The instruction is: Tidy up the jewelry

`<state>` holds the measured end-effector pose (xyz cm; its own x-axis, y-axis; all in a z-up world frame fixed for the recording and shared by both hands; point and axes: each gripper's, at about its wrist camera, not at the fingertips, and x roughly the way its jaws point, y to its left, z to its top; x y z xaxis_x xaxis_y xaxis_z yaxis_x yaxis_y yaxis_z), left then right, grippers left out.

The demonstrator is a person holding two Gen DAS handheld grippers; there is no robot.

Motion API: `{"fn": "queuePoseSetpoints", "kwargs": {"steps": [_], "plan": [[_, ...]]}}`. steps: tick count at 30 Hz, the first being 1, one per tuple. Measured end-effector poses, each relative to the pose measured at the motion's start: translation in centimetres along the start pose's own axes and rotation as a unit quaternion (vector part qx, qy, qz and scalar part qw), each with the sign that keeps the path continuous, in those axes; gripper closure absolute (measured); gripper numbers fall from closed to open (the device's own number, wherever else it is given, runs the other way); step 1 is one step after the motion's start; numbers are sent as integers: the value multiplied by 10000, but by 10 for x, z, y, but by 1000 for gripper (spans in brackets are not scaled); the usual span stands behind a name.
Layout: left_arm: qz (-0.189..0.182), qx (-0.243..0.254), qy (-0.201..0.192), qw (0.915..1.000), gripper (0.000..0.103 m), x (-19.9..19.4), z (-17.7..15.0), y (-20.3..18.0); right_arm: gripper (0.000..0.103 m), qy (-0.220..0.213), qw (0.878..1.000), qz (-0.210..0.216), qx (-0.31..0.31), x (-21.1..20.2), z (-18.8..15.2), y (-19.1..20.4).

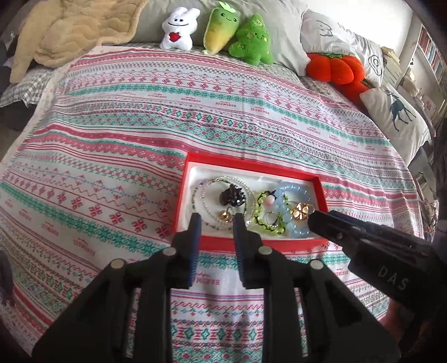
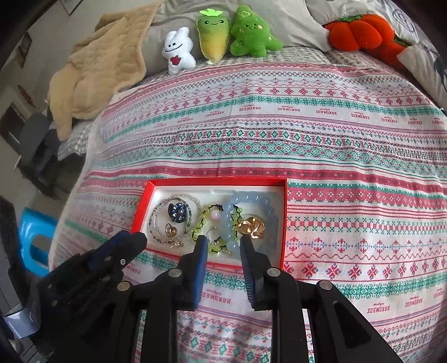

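A red tray point(image 1: 251, 164) point(image 2: 282, 223) with a white lining lies on the patterned bedspread. It holds a beaded necklace point(image 1: 206, 206) point(image 2: 160, 220), a dark hair claw point(image 1: 232, 194) point(image 2: 178, 213), a green bead bracelet point(image 1: 265, 220) point(image 2: 204, 223), a pale blue bead bracelet point(image 1: 293, 206) point(image 2: 251, 203) and gold earrings point(image 1: 301, 210) point(image 2: 251, 224). My left gripper point(image 1: 216, 220) point(image 2: 131, 241) is open and empty over the tray's near left part. My right gripper point(image 2: 223, 243) point(image 1: 318, 220) is open and empty over the tray's near right part.
Plush toys line the head of the bed: a white bunny point(image 1: 178, 28), a green carrot point(image 1: 220, 25), a green tree point(image 1: 252, 39), an orange pumpkin point(image 1: 335, 68). A beige blanket point(image 1: 69, 30) lies far left, pillows point(image 1: 396, 117) at right. A blue stool point(image 2: 35, 240) stands beside the bed.
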<state>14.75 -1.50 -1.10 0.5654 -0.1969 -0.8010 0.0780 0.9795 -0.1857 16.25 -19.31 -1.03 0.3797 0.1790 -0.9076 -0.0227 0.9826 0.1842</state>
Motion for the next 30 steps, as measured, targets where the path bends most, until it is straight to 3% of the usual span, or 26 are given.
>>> {"fn": "queuePoseSetpoints", "kwargs": {"steps": [1,2,7,10,20,24,27,30], "plan": [[8,-14,-19,10000,65,-2,-2,1,57,8,10000,-16,-47,-1,-2,1],[26,-8,-38,10000,59,-4,-3,1,51,10,9999,-43,-106,-3,-5,3],[410,273,-302,9983,39,-21,-10,-2,44,-19,9994,-205,-262,-14,-17,6],[640,482,-451,9958,36,-31,-16,-4,41,-77,9990,-218,-370,-23,-22,7],[899,659,-799,9905,26,-73,-32,-8,30,-367,9975,-247,-544,-63,-46,18],[975,568,-948,9891,18,-95,-41,-7,19,-568,9966,-265,-528,-83,-57,21],[982,601,-1010,9882,12,-110,-49,-7,15,-598,9969,-146,-489,-97,-70,20],[1119,754,-1024,9855,9,-123,-59,-9,10,-621,9944,-356,-772,-109,-85,28]]}}
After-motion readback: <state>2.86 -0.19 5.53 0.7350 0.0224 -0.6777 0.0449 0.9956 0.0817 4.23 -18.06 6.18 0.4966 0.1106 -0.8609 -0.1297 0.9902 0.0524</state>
